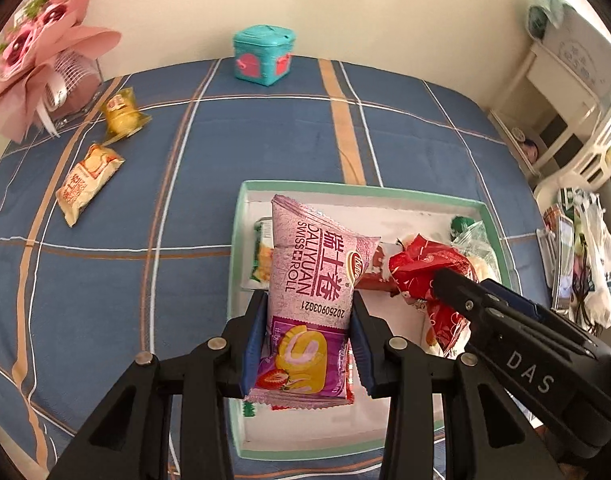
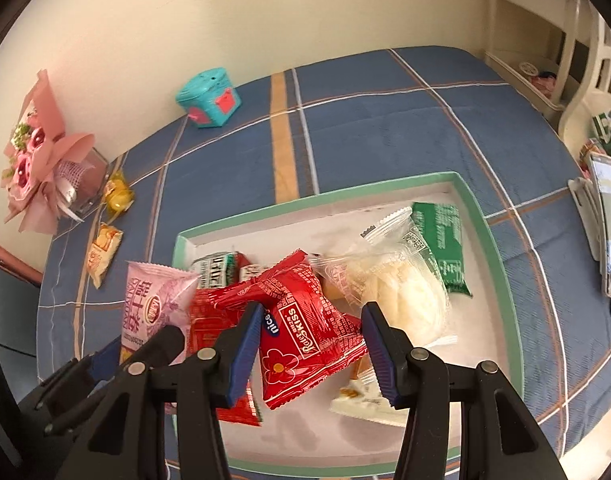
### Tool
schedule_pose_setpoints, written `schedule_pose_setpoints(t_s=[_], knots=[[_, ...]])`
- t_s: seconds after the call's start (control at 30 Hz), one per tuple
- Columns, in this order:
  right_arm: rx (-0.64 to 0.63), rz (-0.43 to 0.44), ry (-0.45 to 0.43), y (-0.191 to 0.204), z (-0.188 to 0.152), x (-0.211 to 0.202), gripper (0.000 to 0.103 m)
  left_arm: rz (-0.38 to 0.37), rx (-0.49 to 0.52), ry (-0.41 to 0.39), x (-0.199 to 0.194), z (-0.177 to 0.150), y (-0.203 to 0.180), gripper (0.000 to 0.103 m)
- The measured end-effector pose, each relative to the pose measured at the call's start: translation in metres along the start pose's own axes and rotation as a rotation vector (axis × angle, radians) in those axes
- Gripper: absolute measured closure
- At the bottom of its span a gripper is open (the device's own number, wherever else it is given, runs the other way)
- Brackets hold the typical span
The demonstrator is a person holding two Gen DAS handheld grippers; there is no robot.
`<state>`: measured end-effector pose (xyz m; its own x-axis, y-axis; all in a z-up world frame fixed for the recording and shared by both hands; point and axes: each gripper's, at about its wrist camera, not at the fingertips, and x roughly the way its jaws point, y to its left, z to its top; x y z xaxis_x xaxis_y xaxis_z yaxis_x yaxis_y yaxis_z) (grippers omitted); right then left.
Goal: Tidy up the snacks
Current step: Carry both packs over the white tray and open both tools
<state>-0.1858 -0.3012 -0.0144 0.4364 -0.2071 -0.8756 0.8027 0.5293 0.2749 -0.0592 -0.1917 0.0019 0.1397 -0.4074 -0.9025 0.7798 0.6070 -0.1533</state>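
My left gripper is shut on a pink Swiss roll packet and holds it over the near left part of a white tray with a green rim. The same packet shows at the left of the right wrist view. My right gripper is open over the tray, its fingers either side of a red snack packet that lies among the other snacks. A clear bun packet and a green packet lie in the tray too.
Two yellow snack packets lie on the blue plaid cloth at the far left. A teal box stands by the wall. A pink bouquet is at the far left corner. Shelves and bags are on the right.
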Motion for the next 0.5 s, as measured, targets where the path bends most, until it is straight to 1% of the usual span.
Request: schedule_pose_setpoints(t_s=[0.2,0.4,0.5], knots=[[0.016,-0.013,0.014,-0.013,0.0,0.001,0.049,-0.031,-0.008,0.021,0.007,0.0,-0.005,0.062],[0.027,-0.023,0.034,-0.017,-0.002,0.006,0.049,-0.048,-0.019,0.04,0.011,-0.002,-0.007,0.062],[0.031,-0.025,0.042,-0.017,-0.002,0.008,0.047,-0.065,-0.037,0.053,0.013,-0.001,-0.005,0.062]])
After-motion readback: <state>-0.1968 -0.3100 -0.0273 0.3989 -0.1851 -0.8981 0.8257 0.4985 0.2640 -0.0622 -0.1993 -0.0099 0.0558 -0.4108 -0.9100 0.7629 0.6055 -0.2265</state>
